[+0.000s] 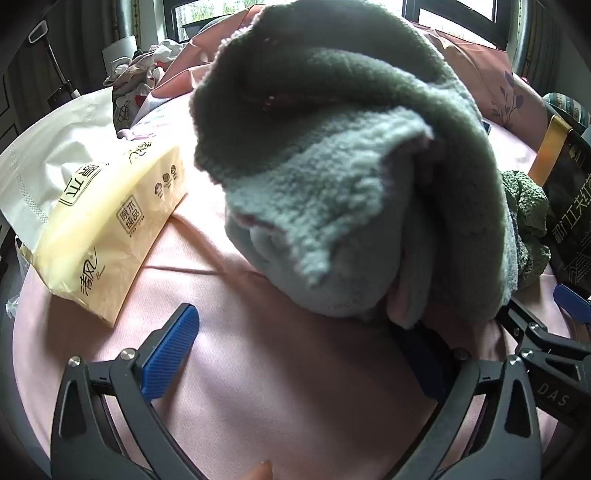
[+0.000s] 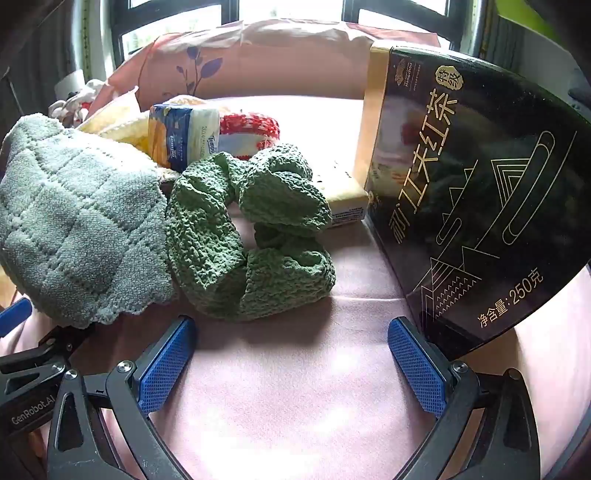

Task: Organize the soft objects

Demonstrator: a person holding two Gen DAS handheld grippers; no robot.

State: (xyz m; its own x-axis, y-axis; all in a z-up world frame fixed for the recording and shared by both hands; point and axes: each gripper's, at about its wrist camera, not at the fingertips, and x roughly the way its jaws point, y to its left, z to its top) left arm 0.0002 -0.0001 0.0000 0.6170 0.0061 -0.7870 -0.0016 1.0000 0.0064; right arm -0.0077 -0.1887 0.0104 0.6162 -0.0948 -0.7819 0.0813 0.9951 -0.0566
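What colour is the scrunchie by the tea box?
Dark green scrunchie, crinkled texture. Clearest in the right wrist view.

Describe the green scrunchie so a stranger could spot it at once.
On the pink bedsheet, look left of the tall black tea box. The green scrunchie lies there, touching the grey-green towel on its left. Unlike the quilted towel, it is a darker, puckered ring with a hole in the middle.

- Home bedroom: pink bedsheet [image 2: 295, 369] spread underfoot as work surface.
- Behind sheet: floral pink pillow [image 2: 258, 70], then window [image 2: 291, 7].
- On sheet, left: tissue pack [image 1: 110, 229], crumpled clothes [image 1: 144, 74].
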